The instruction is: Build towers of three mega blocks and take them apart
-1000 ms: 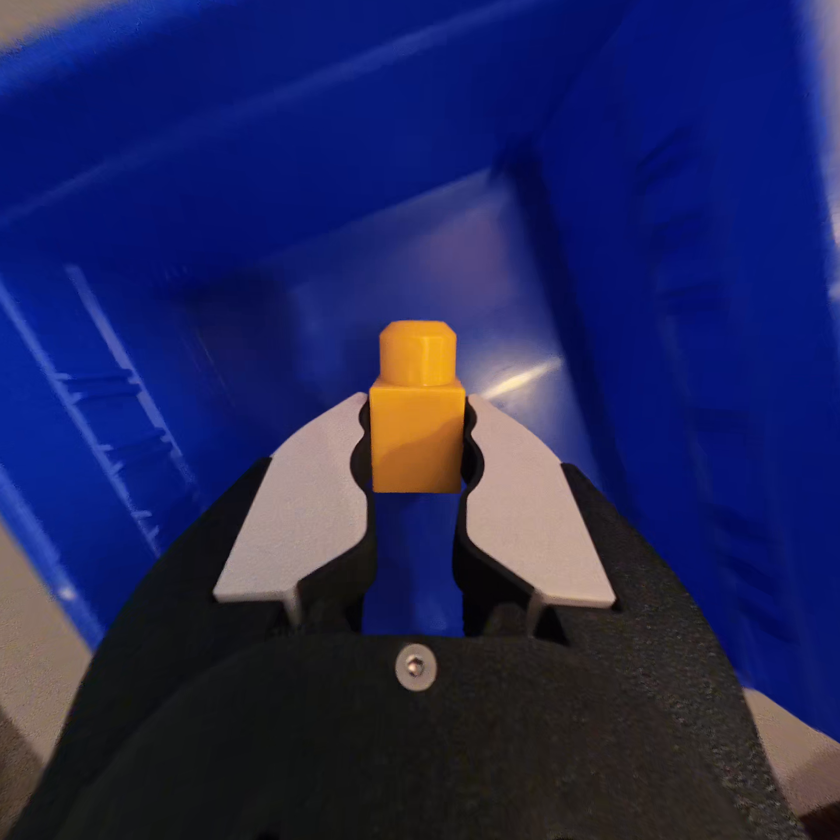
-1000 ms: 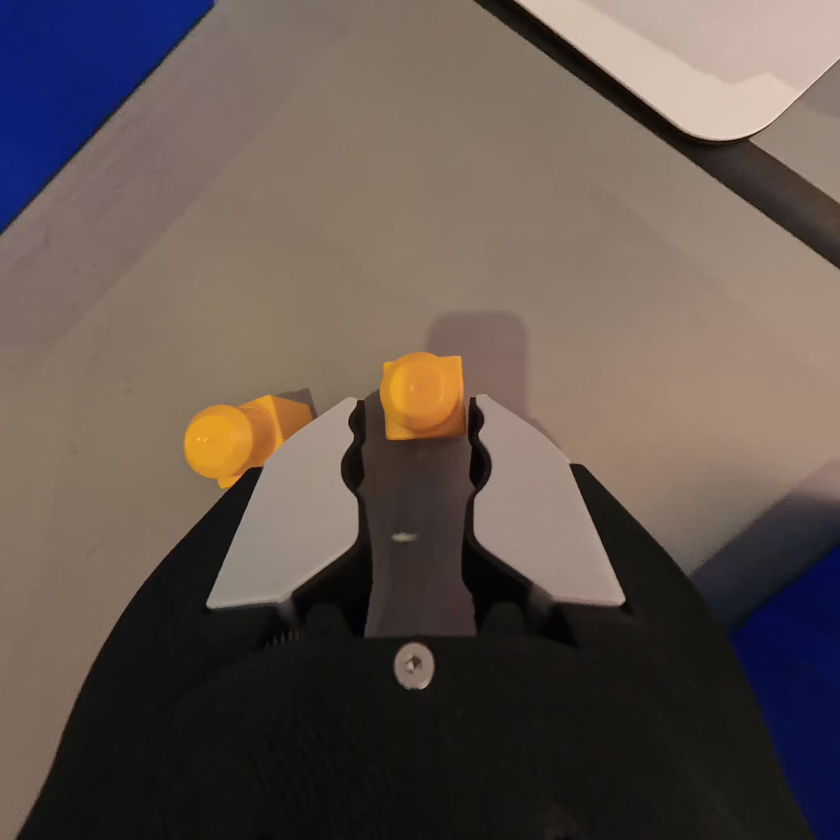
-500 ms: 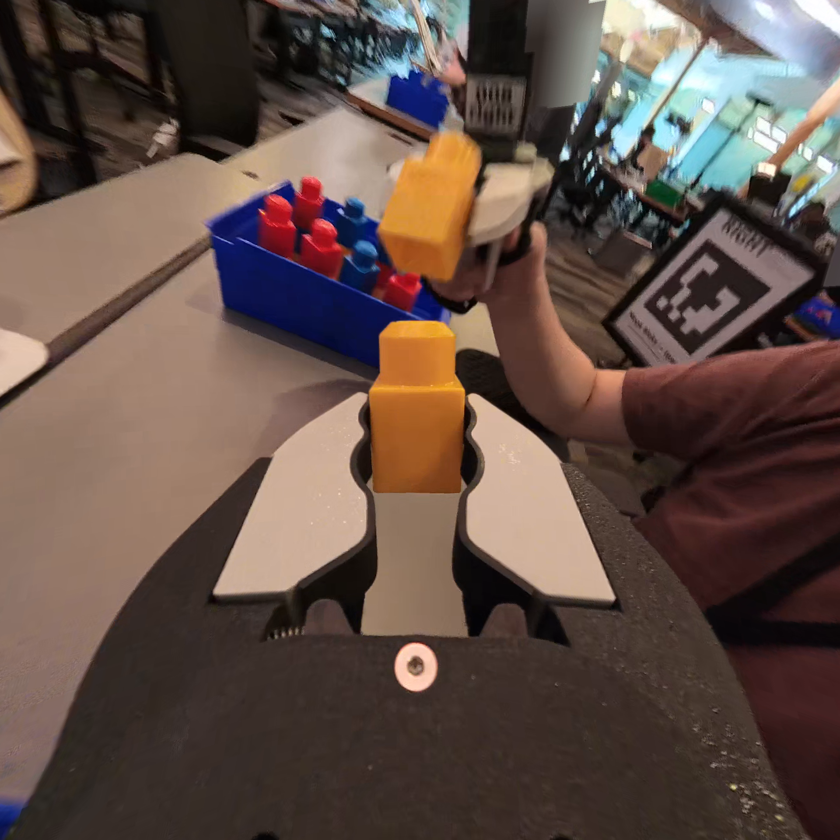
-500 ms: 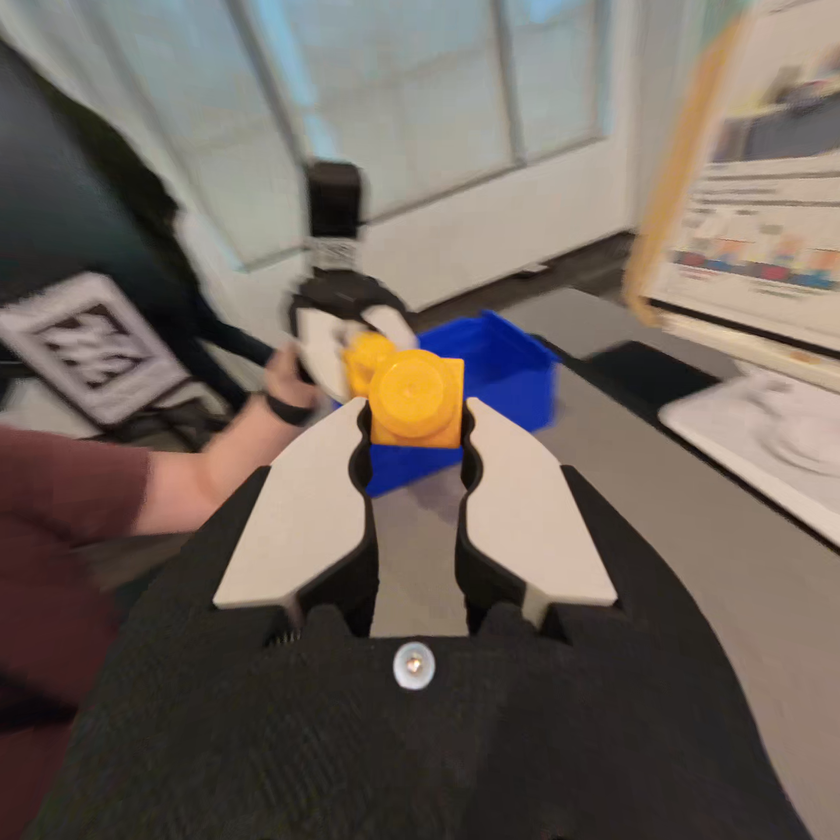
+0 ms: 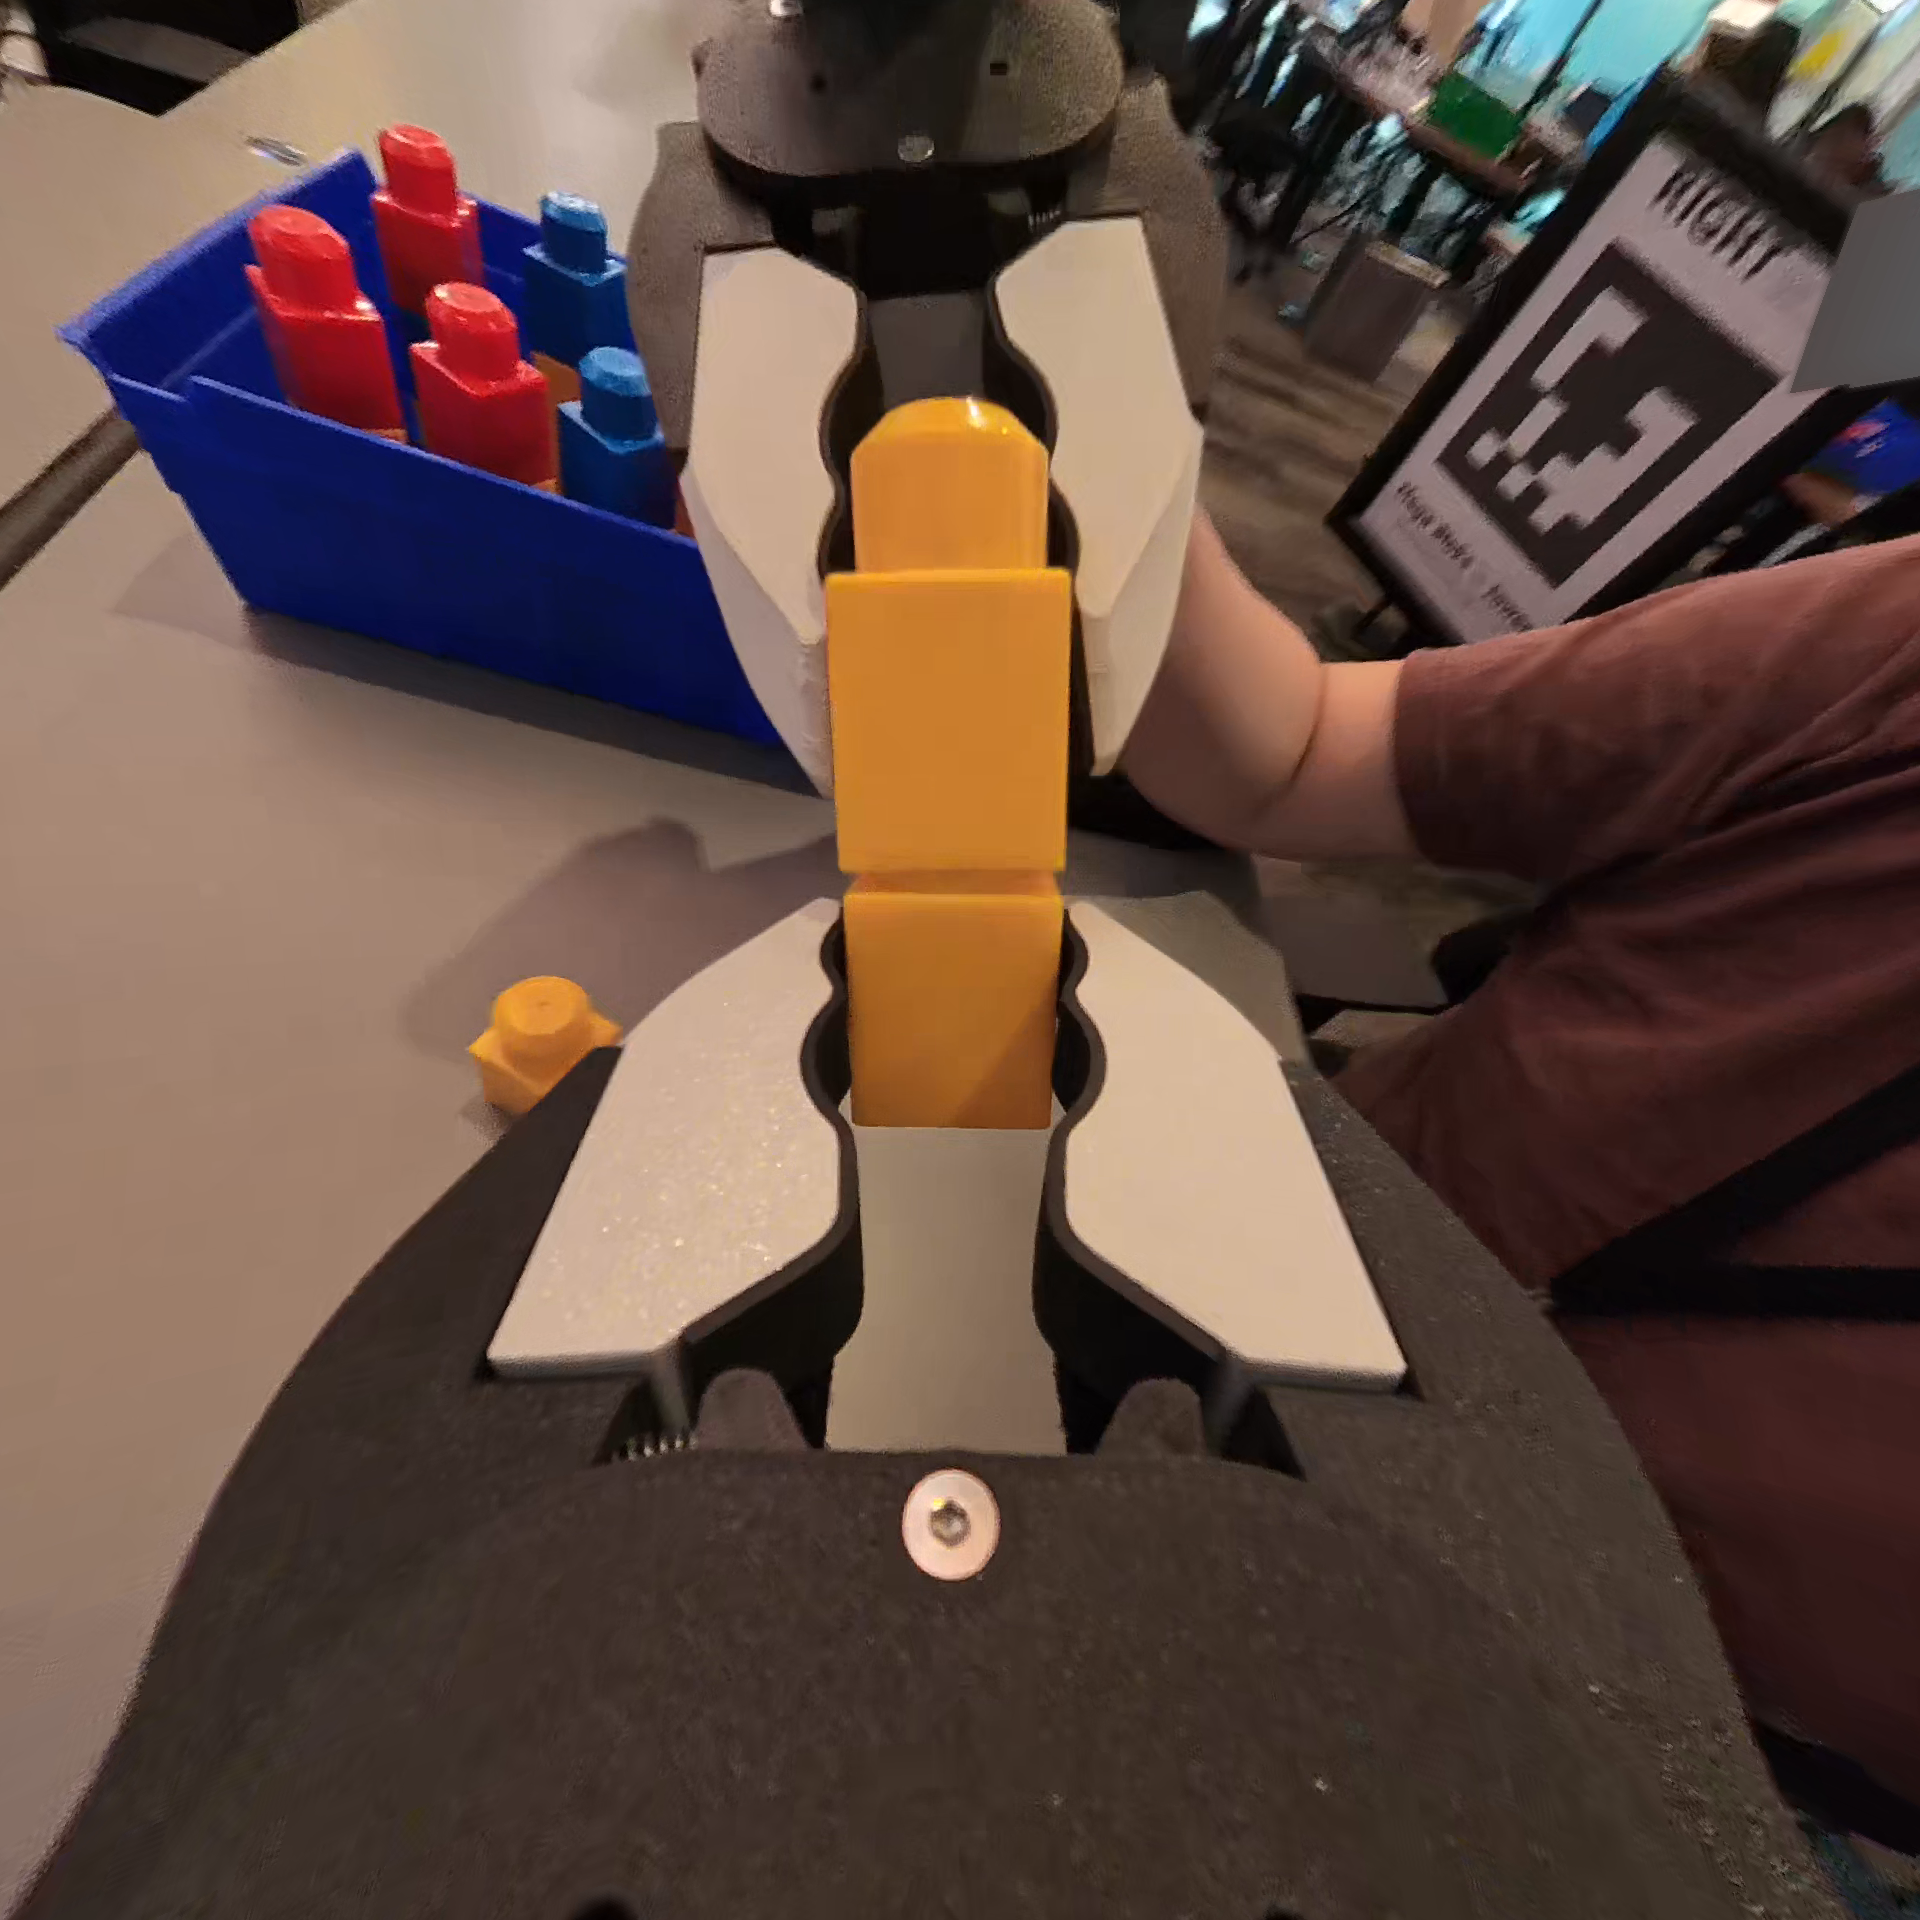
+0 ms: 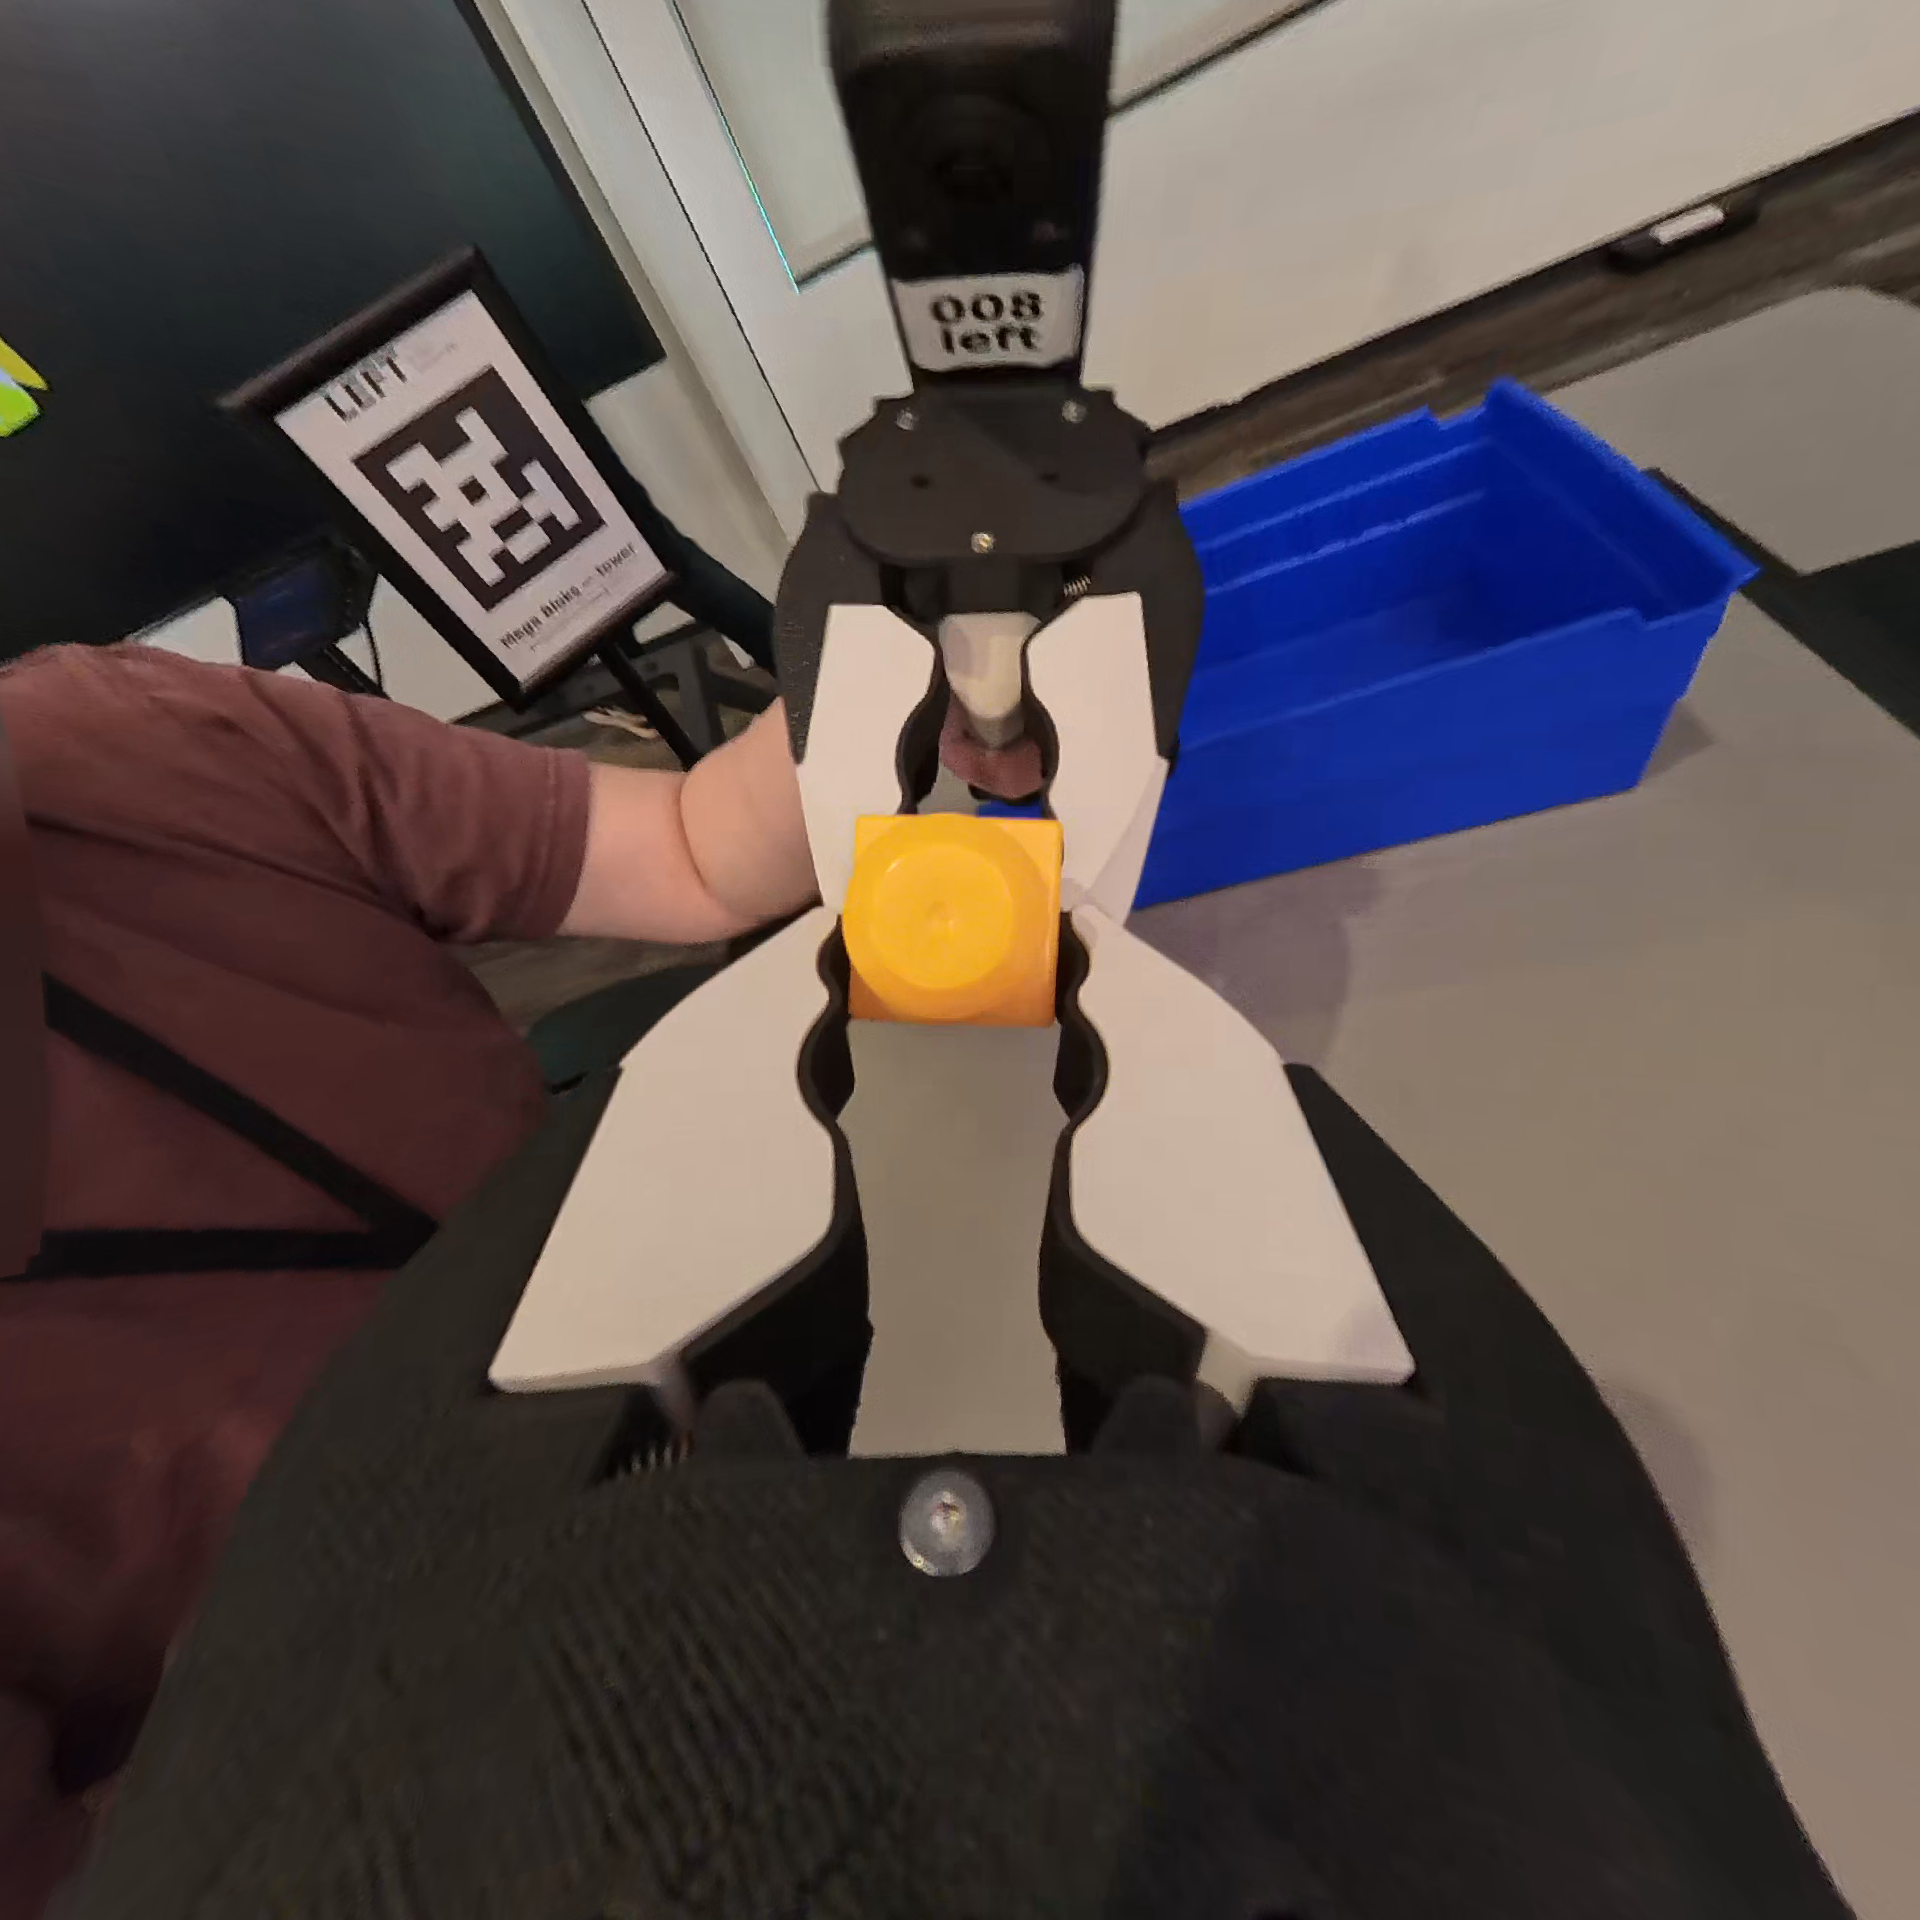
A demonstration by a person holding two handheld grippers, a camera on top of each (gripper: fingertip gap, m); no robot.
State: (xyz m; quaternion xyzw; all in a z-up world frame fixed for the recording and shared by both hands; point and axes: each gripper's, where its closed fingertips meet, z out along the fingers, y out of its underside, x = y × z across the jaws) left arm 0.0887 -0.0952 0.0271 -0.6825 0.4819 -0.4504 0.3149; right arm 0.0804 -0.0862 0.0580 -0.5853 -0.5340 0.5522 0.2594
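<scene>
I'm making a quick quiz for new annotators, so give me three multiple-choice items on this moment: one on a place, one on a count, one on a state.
1. Where does the loose orange block lie?
A. on the grey table, beside the left gripper's finger
B. inside the blue bin
C. on the person's sleeve

2. How many red blocks stand in the blue bin in the left wrist view?
A. one
B. three
C. five

3. How do the two held orange blocks stand to each other?
A. far apart
B. end to end, meeting between the grippers
C. both lying on the table

Key:
1 A: the loose orange block rests on the table.
2 B: three red blocks show in the blue bin.
3 B: the left gripper and right gripper press their blocks together.
</scene>
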